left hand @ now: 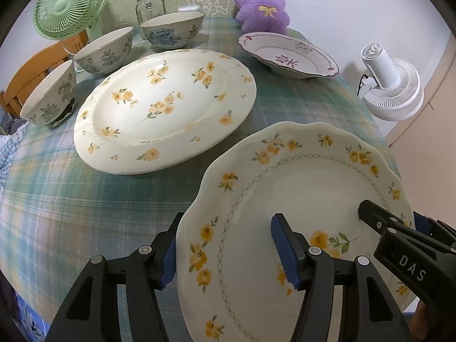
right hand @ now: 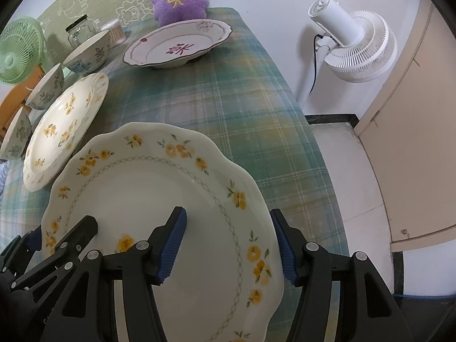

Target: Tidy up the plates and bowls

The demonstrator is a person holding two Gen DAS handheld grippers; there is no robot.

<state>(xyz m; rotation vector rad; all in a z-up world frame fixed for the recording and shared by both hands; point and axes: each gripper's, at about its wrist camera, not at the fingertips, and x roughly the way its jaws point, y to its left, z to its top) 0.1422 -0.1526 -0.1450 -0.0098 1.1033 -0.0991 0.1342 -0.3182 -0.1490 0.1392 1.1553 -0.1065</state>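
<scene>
A scalloped plate with yellow flowers (left hand: 299, 176) (right hand: 142, 188) lies on the plaid tablecloth near the front. My left gripper (left hand: 228, 216) (right hand: 62, 225) straddles its left rim, one finger outside and one over the plate's well, pads apart from it. My right gripper (right hand: 227, 211) (left hand: 393, 213) straddles the right rim the same way, open. Behind sit a large oval flowered plate (left hand: 171, 108) (right hand: 65, 125), a purple-trimmed deep plate (left hand: 287, 54) (right hand: 176, 42) and three bowls (left hand: 48, 97) (left hand: 105, 51) (left hand: 171, 28).
At the table's back stand a green fan (left hand: 68, 2), a glass jar (left hand: 149, 4) and a purple plush toy (left hand: 262, 5). A white floor fan (right hand: 350, 42) stands off the table's right edge (right hand: 307, 131). A wooden chair (left hand: 31, 74) is at the left.
</scene>
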